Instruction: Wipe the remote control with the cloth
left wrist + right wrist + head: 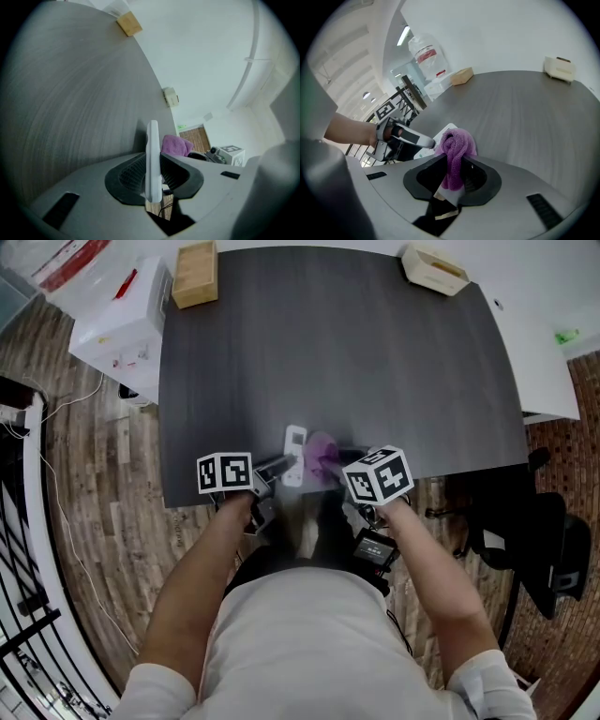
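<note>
A slim white remote control (294, 454) is held by my left gripper (279, 466) just above the near edge of the dark grey table (375, 362). In the left gripper view the remote (153, 159) stands edge-on between the two pads, which press on its sides. My right gripper (330, 463) is shut on a bunched purple cloth (322, 450). The cloth (454, 157) sticks up out of the jaws and sits right beside the remote (444, 133), at or very near its face. The left gripper (423, 140) comes in from the left in that view.
A wooden box (195, 274) stands at the table's far left corner and a beige holder (434, 268) at the far right. White boxes (122, 320) sit on the floor at the left. A black chair (544, 549) is at the right.
</note>
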Motion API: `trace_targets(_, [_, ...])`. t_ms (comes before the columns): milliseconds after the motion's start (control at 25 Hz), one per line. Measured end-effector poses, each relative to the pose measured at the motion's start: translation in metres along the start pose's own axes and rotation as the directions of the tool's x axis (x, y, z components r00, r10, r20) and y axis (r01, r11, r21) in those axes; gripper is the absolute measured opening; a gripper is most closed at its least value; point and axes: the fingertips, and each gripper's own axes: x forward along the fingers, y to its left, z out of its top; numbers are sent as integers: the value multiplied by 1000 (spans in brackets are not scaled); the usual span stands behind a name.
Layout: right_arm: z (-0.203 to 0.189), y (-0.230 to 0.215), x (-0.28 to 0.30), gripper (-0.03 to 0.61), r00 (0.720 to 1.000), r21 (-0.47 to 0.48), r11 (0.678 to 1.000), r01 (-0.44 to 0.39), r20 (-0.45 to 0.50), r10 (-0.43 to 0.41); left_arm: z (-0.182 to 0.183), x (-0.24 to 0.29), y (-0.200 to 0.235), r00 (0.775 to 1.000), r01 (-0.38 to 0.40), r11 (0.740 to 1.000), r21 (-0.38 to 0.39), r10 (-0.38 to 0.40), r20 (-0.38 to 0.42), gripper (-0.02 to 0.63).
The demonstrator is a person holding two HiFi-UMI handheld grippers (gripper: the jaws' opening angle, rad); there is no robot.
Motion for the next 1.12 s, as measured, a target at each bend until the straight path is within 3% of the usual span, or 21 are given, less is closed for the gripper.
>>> trace_targets(160, [17,-23,-10,95,995,-38,995,93,37,-92,-3,-6,-7,998,67,995,-71,-67,3,92])
trace_targets(320, [50,-35,-15,95,983,-186,966,178,83,-165,2,-18,-23,980,197,969,-146,-189,68,92])
trace_targets(520, [54,-8,0,95,993,-327,938,116,64,-101,15,-29,-35,949,291,933,-211,-255,183,91])
trace_targets(680, [41,21,3,95,997,-347,937,50,78,-24,28,-34,-36,936,307,929,-208,-255,241,91])
trace_targets(920, [29,41,0,95,997,-364,931,21,76,8,46,-43,-29,917,293,937,-193,-218,334,91])
trace_targets(1120, [17,55,-1,95,994,-221,975,33,104,-10,65,-50,-24,879,234,961,-145,-145,453,91])
